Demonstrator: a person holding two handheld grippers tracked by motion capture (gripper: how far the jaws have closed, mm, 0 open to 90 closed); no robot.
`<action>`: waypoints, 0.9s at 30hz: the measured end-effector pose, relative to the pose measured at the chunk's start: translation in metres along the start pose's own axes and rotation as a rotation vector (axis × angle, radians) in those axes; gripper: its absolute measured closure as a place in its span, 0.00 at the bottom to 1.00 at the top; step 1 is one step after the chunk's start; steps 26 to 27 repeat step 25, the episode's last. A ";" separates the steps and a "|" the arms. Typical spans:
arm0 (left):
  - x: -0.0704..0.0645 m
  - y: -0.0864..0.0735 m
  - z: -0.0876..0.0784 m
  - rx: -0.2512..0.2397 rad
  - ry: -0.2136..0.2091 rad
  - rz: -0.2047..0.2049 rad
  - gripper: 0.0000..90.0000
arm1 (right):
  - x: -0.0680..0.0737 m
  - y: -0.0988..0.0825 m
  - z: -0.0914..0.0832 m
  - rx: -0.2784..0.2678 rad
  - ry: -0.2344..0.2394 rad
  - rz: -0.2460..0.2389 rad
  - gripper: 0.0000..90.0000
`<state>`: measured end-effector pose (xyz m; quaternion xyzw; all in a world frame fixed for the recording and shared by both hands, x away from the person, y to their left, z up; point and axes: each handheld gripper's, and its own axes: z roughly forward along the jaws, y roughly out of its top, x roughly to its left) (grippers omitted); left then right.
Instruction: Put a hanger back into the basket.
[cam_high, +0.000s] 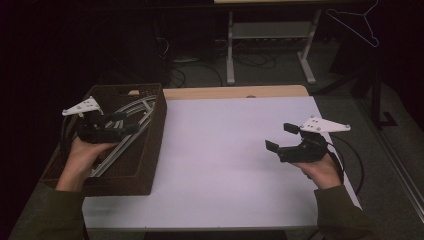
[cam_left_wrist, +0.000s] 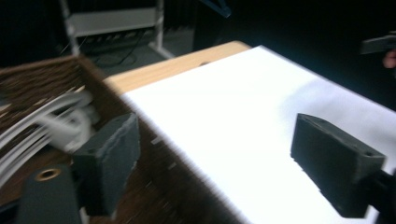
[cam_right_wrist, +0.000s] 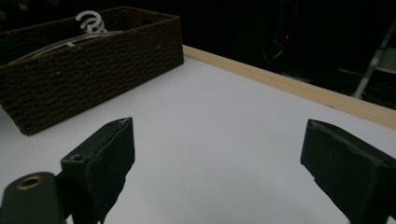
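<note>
From above, the left gripper (cam_high: 125, 123) hangs over the brown woven basket (cam_high: 155, 130) at the left edge of the table, its jaws spread with nothing between them. White clothes hangers (cam_high: 131, 120) lie inside the basket, piled lengthwise from the near left corner toward the far right one. The right gripper (cam_high: 278, 137) is held above the right part of the white table top (cam_high: 220, 160), well apart from the basket, its jaws wide and empty too. A person's hands and green sleeves come in from the near edge.

In the left gripper view, the two black jaws stand far apart; the left one sits over the basket (cam_left_wrist: 28, 81), the right one over the white table top (cam_left_wrist: 224, 116). The hangers (cam_left_wrist: 42, 121) show blurred inside the basket, below and beyond the left jaw, not touched.

In the right gripper view, the jaws are wide apart over bare white table top (cam_right_wrist: 210, 130). The basket (cam_right_wrist: 93, 70) stands far off to the left, with a white hanger hook (cam_right_wrist: 91, 22) rising above its rim.
</note>
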<state>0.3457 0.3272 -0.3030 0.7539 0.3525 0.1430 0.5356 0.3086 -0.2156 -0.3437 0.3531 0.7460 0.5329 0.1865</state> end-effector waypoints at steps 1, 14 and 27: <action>-0.005 0.000 0.003 -0.019 -0.017 0.003 0.16 | 0.001 0.002 0.001 -0.010 0.004 -0.002 0.08; -0.060 -0.008 0.040 -0.106 -0.146 0.065 0.02 | 0.005 0.014 0.005 -0.092 0.035 -0.010 0.03; -0.065 -0.016 0.049 -0.098 -0.167 0.053 0.02 | 0.005 0.014 0.003 -0.107 0.034 -0.006 0.03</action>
